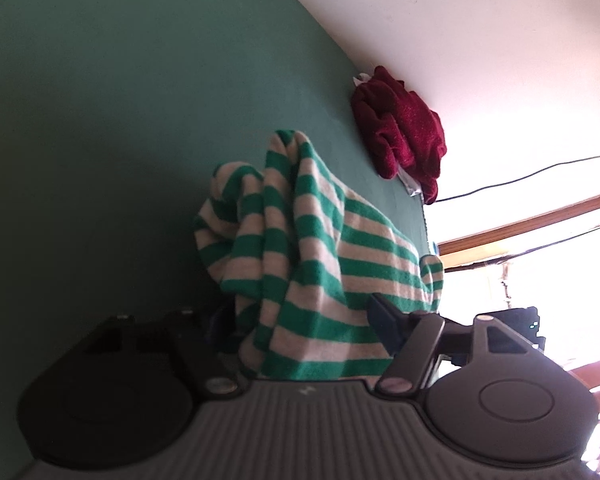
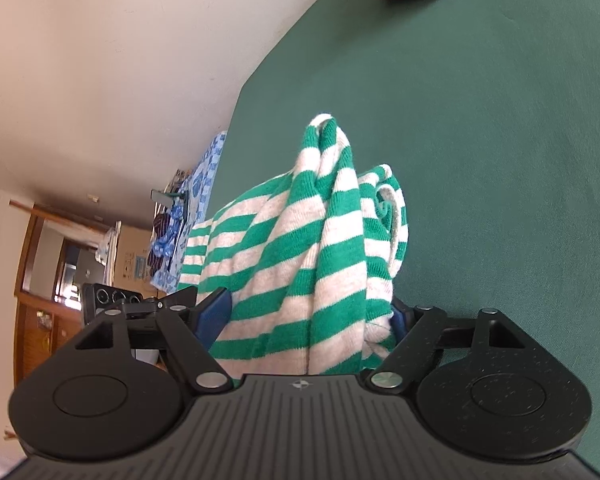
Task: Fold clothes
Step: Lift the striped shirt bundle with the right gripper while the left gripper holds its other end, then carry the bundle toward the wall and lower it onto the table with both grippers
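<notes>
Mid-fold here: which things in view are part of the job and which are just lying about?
In the job:
- striped green-and-white garment, bunched between both claws
- left claw, right claw, both closed on it
- green surface under it
- crumpled red garment, possibly next

Lying about:
- blue patterned cloth
- cardboard box
- black cable

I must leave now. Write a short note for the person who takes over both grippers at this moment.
Left gripper: shut on the green-and-white striped knit garment.
Right gripper: shut on the same garment.
The garment is bunched between both, by the green cloth surface; no neat fold is visible yet.
The dark red fuzzy garment lies crumpled at the surface's edge, untouched.
Left to do: spread and fold the striped one, then the red one.
</notes>
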### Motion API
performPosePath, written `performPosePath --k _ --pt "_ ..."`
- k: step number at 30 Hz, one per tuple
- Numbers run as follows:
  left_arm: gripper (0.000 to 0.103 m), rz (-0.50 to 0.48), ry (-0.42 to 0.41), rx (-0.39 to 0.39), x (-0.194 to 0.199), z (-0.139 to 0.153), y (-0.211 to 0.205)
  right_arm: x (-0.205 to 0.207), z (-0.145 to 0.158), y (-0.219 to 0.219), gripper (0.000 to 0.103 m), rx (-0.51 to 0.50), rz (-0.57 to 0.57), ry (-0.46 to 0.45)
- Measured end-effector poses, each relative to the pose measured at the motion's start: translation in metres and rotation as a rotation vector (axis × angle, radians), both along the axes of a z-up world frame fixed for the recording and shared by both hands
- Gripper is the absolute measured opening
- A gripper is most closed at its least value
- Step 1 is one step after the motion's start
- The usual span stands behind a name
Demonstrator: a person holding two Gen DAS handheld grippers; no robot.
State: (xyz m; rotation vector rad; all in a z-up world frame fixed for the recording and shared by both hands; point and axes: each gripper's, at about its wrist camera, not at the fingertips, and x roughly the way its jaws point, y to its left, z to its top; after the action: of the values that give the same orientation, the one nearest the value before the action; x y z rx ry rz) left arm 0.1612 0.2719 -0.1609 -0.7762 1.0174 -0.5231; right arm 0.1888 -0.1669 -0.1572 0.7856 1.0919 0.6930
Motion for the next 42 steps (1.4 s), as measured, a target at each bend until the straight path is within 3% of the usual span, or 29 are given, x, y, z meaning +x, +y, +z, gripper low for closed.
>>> performPosePath --k 3,5,7,9,11,14,20,25,30,36,42 --pt "0.076 -0.006 -0.01 0.045 -0.002 0.004 -0.006 -0.005 0.002 0.006 0.093 -0.002 0.007 0.0" --pt "0.078 -0.008 -0.014 0.063 0.0 0.005 -0.011 -0.007 0.003 0.006 0.093 -0.006 0.022 -0.023" --pt "0.076 0.001 -0.016 0.081 0.001 0.006 -0.015 -0.004 0.001 0.005 0.088 -0.004 0.01 -0.015" --pt "0.072 0.016 -0.022 0.101 0.0 0.007 -0.019 -0.001 -0.003 0.001 0.068 0.0 -0.003 0.0" --pt "0.066 0.04 -0.018 0.108 -0.002 0.006 -0.022 0.0 -0.007 -0.004 0.06 0.008 -0.016 0.009" --pt "0.058 0.08 -0.017 0.096 -0.007 0.011 -0.02 -0.003 -0.003 -0.004 0.056 0.003 -0.034 -0.004" --pt "0.053 0.057 -0.053 0.197 -0.002 0.048 -0.029 0.002 0.021 0.005 0.052 -0.006 -0.011 -0.046" --pt "0.052 0.03 -0.074 0.226 0.031 0.091 -0.006 0.024 0.053 0.027 0.052 -0.042 0.003 -0.057" --pt "0.051 0.003 -0.095 0.256 0.065 0.134 0.016 0.064 0.112 0.061 0.052 -0.102 0.022 -0.123" --pt "0.051 -0.037 -0.206 0.34 0.121 0.208 0.06 0.118 0.186 0.115 0.052 -0.146 0.007 -0.229" --pt "0.051 -0.042 -0.303 0.431 0.167 0.248 0.084 0.159 0.226 0.165 0.051 -0.189 -0.054 -0.346"
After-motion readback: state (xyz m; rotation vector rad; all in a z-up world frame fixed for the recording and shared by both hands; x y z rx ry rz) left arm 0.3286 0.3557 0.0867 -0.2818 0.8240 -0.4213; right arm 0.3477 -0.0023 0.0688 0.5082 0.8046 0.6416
